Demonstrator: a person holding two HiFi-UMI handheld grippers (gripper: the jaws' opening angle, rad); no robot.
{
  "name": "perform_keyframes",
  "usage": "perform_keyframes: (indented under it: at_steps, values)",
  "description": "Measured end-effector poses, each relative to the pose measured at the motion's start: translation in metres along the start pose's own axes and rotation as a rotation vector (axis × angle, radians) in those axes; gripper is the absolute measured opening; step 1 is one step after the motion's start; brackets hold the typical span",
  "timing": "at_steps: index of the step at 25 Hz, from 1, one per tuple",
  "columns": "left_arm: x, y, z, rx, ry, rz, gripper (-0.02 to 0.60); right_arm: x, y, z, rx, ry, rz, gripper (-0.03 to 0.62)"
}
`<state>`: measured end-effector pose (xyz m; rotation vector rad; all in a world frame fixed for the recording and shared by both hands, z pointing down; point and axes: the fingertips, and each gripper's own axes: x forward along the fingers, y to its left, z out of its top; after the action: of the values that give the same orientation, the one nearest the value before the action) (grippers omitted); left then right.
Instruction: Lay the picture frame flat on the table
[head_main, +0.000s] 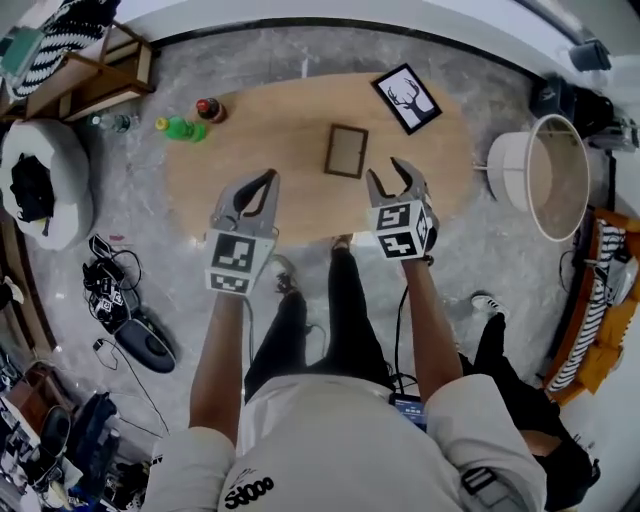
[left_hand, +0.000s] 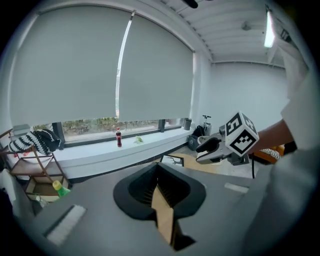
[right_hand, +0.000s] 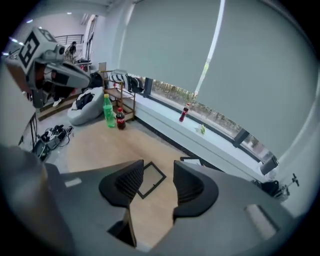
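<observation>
A dark brown picture frame (head_main: 346, 150) lies flat on the oval wooden table (head_main: 260, 135), just beyond my grippers. In the right gripper view the same frame (right_hand: 150, 182) shows flat on the wood between the jaws, well ahead of them. My right gripper (head_main: 385, 170) hovers over the table's near edge, open with nothing between its pads. My left gripper (head_main: 268, 180) is level with it to the left, jaws shut and empty. A second frame with a deer picture (head_main: 407, 97) rests at the table's far right.
A green bottle (head_main: 185, 128) and a cola bottle (head_main: 208, 109) lie at the table's far left. A white round lampshade (head_main: 545, 175) stands right of the table. A bean bag (head_main: 45, 185), a wooden shelf (head_main: 90, 75) and cables are on the left floor.
</observation>
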<state>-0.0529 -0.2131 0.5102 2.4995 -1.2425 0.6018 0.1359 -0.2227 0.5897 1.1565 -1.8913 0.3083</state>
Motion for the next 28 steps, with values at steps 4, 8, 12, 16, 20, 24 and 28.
perform_keyframes:
  at_steps: [4,8,12,16,20,24,28]
  values:
    - [-0.031,-0.002,0.022,0.038,-0.044,-0.006,0.009,-0.045,0.004,0.032,0.096,-0.102,0.008,0.175]
    - [-0.062,-0.008,0.043,0.072,-0.087,-0.017,0.009,-0.096,0.008,0.060,0.139,-0.205,0.008,0.123]
    - [-0.093,-0.015,0.061,0.087,-0.129,-0.022,0.009,-0.150,0.010,0.084,0.168,-0.299,-0.030,0.086]
    - [-0.124,-0.027,0.079,0.114,-0.171,-0.031,0.009,-0.206,0.017,0.106,0.173,-0.398,-0.054,0.039]
    - [-0.158,-0.038,0.104,0.151,-0.218,-0.033,0.009,-0.263,0.025,0.124,0.156,-0.474,-0.069,0.015]
    - [-0.188,-0.050,0.133,0.176,-0.271,-0.031,0.009,-0.315,0.028,0.135,0.156,-0.544,-0.089,0.005]
    - [-0.217,-0.057,0.162,0.201,-0.326,-0.027,0.009,-0.357,0.038,0.151,0.137,-0.612,-0.089,0.003]
